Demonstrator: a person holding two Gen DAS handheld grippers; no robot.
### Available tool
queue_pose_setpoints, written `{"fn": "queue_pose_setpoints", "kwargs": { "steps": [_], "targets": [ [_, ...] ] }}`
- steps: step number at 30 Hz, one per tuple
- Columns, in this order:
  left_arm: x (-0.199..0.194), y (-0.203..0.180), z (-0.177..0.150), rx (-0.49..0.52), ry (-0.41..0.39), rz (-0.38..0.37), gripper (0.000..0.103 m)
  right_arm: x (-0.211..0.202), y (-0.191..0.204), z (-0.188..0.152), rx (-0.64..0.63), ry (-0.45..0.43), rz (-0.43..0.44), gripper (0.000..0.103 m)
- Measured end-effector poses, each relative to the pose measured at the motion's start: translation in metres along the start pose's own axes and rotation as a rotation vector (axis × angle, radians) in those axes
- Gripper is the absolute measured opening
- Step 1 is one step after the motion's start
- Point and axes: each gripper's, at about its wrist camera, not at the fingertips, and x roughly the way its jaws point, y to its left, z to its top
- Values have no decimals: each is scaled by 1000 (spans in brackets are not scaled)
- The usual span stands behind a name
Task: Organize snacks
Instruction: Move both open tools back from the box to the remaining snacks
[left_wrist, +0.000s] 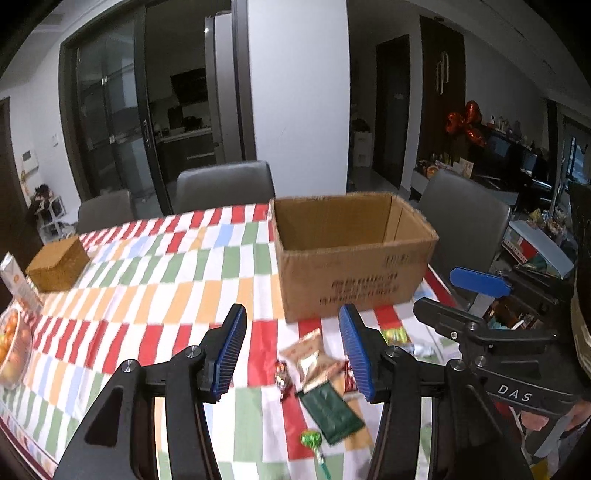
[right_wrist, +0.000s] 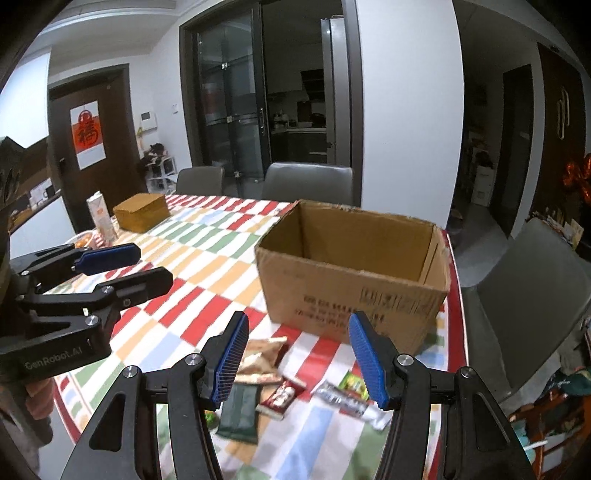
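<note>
An open, empty cardboard box (left_wrist: 351, 254) (right_wrist: 351, 269) stands on the checked tablecloth (left_wrist: 166, 280). In front of it lies a small heap of snacks: tan packets (left_wrist: 310, 354) (right_wrist: 262, 354), a dark green bar (left_wrist: 328, 410) (right_wrist: 240, 410), a red packet (right_wrist: 280, 397), a silver packet (right_wrist: 347, 400), a green packet (left_wrist: 395, 334) and a green lollipop (left_wrist: 310, 439). My left gripper (left_wrist: 293, 350) (right_wrist: 151, 264) hovers open above the heap, holding nothing. My right gripper (right_wrist: 299, 358) (left_wrist: 458, 295) hovers beside it to the right, also open and holding nothing.
A brown woven box (left_wrist: 59, 264) (right_wrist: 142, 212), a drink carton (left_wrist: 18, 284) (right_wrist: 101, 218) and a bowl of oranges (left_wrist: 13, 347) sit at the table's left. Grey chairs (left_wrist: 225, 184) (right_wrist: 524, 295) stand behind and to the right. The table edge runs just right of the box.
</note>
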Motion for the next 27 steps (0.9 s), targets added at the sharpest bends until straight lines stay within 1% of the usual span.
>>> {"fn": "queue_pose_setpoints", "kwargs": {
  "steps": [4, 7, 13, 18, 21, 27],
  "targets": [
    [1, 2, -22, -15, 31, -1, 52, 0, 7, -16, -1, 18, 4, 57],
    [4, 4, -37, -31, 53, -17, 52, 5, 9, -27, 22, 46, 20, 57],
    [12, 3, -62, -30, 97, -32, 52, 14, 19, -48, 18, 92, 15, 57],
    [23, 3, -87, -39, 161, -52, 51, 27, 20, -65, 48, 154, 31, 57],
    [31, 4, -102, -41, 198, -43, 51, 35, 22, -75, 56, 195, 29, 57],
    [48, 7, -123, -71, 272, -73, 51, 51, 26, -95, 67, 264, 37, 57]
  ]
}}
